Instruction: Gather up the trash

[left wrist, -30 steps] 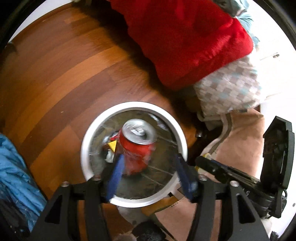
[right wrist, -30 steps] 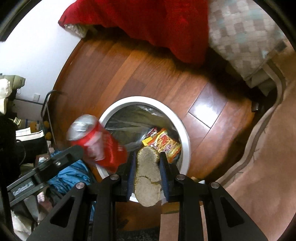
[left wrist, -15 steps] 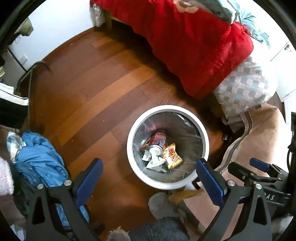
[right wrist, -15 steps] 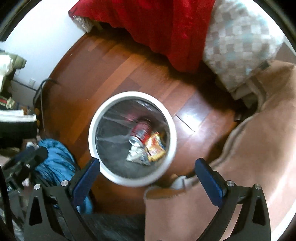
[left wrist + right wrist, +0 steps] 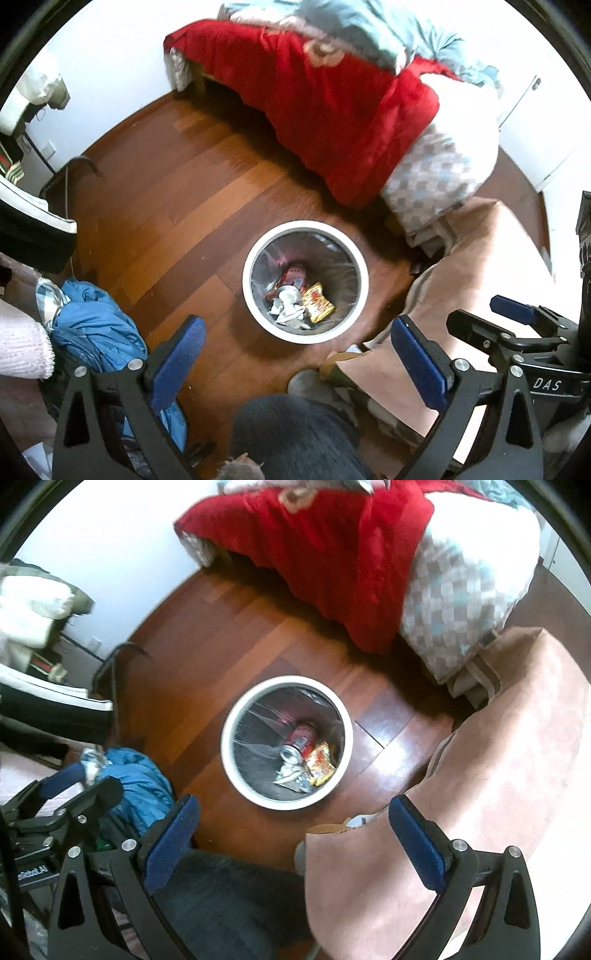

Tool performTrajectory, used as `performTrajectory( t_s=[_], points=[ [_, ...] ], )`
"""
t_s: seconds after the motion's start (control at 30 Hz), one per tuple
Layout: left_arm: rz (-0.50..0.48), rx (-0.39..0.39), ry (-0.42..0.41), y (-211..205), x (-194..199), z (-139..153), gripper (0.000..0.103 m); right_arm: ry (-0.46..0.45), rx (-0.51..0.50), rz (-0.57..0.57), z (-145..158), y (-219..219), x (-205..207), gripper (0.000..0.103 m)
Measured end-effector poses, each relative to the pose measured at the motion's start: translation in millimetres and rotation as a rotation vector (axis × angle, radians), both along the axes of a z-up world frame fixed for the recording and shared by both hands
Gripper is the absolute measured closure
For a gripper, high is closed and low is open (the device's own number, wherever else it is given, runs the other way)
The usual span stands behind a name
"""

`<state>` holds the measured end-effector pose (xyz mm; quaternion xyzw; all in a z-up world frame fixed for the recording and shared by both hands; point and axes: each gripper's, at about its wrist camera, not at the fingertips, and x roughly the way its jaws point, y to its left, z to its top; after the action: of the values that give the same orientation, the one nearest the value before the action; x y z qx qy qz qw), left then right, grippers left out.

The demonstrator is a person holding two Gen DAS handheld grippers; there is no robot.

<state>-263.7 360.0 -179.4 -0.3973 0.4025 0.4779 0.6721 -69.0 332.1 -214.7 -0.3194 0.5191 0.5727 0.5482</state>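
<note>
Both tools, left (image 5: 299, 354) and right (image 5: 293, 830), released; red can (image 5: 300, 741) now in bin (image 5: 236, 775).

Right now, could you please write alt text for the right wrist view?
A white round bin on a wooden floor holds a red can, a snack wrapper and crumpled paper. The right gripper is open and empty above it.

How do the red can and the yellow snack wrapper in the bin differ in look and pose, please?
The can is a rigid red cylinder lying on its side, silver top showing; the wrapper is a flat, crumpled yellow and red packet. The can lies nearer the middle of the bin; the wrapper lies beside it, closer to the wall. Both rest at the bottom on the clear liner, next to crumpled white paper.
</note>
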Motion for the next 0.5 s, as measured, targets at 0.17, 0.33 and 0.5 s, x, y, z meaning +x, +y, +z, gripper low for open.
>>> performTrajectory(
  t_s=[0.17,0.33,0.5],
  points=[
    [-0.015,0.031,-0.061,-15.3,-5.6,42.7,0.001,0.034,0.074,0.022,62.9,-24.5,-1.8,0.000],
    [-0.022,0.053,-0.117,-26.5,-12.2,78.7,0.001,0.081,0.137,0.041,115.6,-43.2,-2.2,0.000],
    [-0.031,0.080,-0.154,-39.1,-16.1,108.6,0.001,0.116,0.176,0.073,156.6,-62.5,-5.1,0.000]
  ],
)
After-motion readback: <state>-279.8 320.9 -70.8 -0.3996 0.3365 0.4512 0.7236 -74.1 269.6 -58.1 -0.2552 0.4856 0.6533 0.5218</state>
